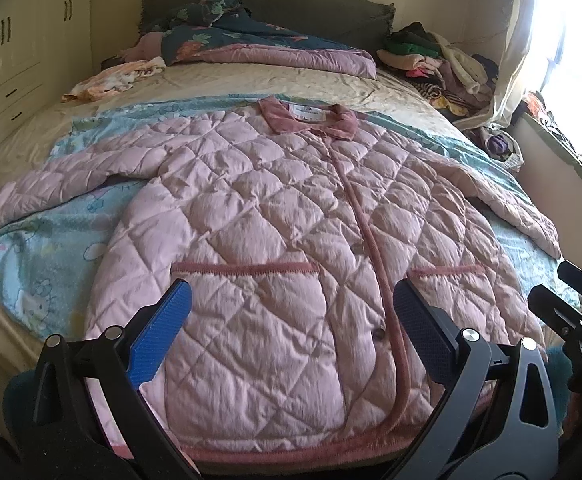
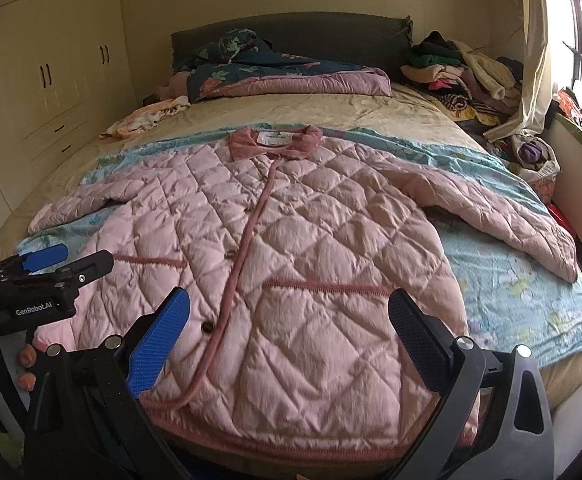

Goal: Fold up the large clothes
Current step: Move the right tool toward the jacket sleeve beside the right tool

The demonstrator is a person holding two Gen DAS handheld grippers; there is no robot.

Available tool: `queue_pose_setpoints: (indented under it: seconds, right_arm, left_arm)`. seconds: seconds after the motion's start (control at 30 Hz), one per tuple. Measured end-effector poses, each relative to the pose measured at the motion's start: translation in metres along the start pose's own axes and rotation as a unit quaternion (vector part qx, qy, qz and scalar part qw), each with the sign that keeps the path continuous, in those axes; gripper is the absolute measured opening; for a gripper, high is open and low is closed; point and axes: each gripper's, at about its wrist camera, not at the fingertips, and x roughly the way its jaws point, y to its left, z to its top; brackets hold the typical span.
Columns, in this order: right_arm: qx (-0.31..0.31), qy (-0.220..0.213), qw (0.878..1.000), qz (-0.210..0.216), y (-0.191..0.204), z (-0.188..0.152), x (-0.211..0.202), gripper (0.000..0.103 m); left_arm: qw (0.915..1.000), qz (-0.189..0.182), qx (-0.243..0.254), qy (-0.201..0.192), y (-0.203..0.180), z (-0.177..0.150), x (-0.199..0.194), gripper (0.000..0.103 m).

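Observation:
A pink quilted jacket (image 1: 275, 208) (image 2: 291, 240) lies flat, front side up, on a light blue blanket (image 1: 39, 264) (image 2: 523, 280) on the bed, collar toward the headboard, both sleeves spread outward. My left gripper (image 1: 291, 304) hovers open above the jacket's hem, over the left pocket, nothing between its fingers. My right gripper (image 2: 289, 312) is open too, above the hem near the right pocket. The right gripper (image 1: 571, 296) shows at the right edge of the left wrist view. In the right wrist view the left gripper (image 2: 51, 264) appears at the left edge, held by a hand (image 2: 23, 364).
A folded dark floral quilt (image 1: 251, 44) (image 2: 275, 72) lies at the headboard. A pile of clothes (image 1: 439, 60) (image 2: 463, 72) sits at the far right by the window. A small peach garment (image 1: 111, 80) (image 2: 143, 120) lies far left. Cream wardrobes (image 2: 59, 68) line the left wall.

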Motion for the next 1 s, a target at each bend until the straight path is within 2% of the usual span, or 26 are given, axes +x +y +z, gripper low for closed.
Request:
queue_pose_setpoints:
  seconds: [0.53, 1.0]
  right_arm:
    - [0.011, 0.011, 1.0, -0.001, -0.018, 0.041, 0.034, 0.099]
    - [0.05, -0.002, 0.998, -0.027, -0.059, 0.091, 0.054, 0.099]
  left_arm:
    - [1.0, 0.003, 0.0, 0.0, -0.012, 0.054, 0.035, 0.095]
    - [0.9998, -0.009, 0.012, 0.013, -0.037, 0.094, 0.068, 0.095]
